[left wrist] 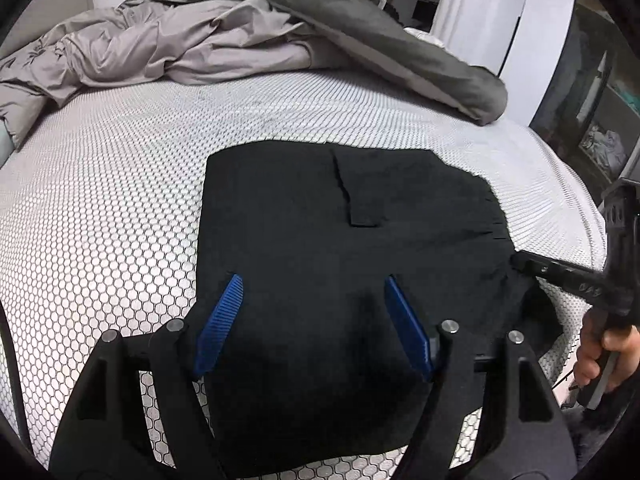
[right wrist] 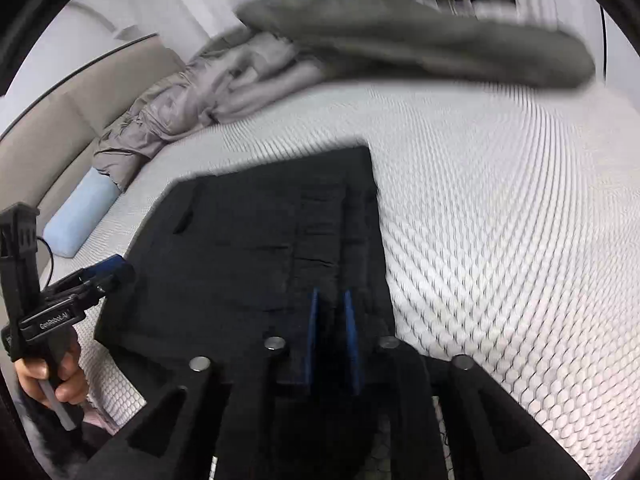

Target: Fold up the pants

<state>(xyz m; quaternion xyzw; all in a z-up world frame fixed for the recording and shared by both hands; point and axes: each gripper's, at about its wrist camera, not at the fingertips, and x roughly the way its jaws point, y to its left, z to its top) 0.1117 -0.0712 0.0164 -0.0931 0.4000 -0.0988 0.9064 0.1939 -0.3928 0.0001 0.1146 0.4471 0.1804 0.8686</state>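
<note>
Black pants (left wrist: 320, 216) lie folded flat on the bed (left wrist: 100, 208), on its white honeycomb-pattern mattress cover, near the front edge. Behind them, w/ a strip of bare cover between, sits a heap of grey bedding (left wrist: 160, 44) and a darker grey duvet (left wrist: 380, 36) draped across the back; nothing lies on top of the pants. Left tongs (left wrist: 312, 296) hover over the near part of the pants, blue pads (left wrist: 220, 320) spread wide, nothing between them. Right tongs (right wrist: 331, 308) sit low over the pants' right edge, pads narrow w/ a small gap; dark cloth shows in that gap but whether it's pinched can't be told, view is motion-blurred. Left view shows the right tongs coming in from the right side at the pants' edge, plus the right hand (left wrist: 600, 356) on its handle and a dark shelf unit (left wrist: 600, 120) beyond the bed. Right view alone shows a light blue pillow (right wrist: 80, 216) by the beige headboard (right wrist: 60, 136), and the left hand (right wrist: 52, 372) gripping its handle.
</note>
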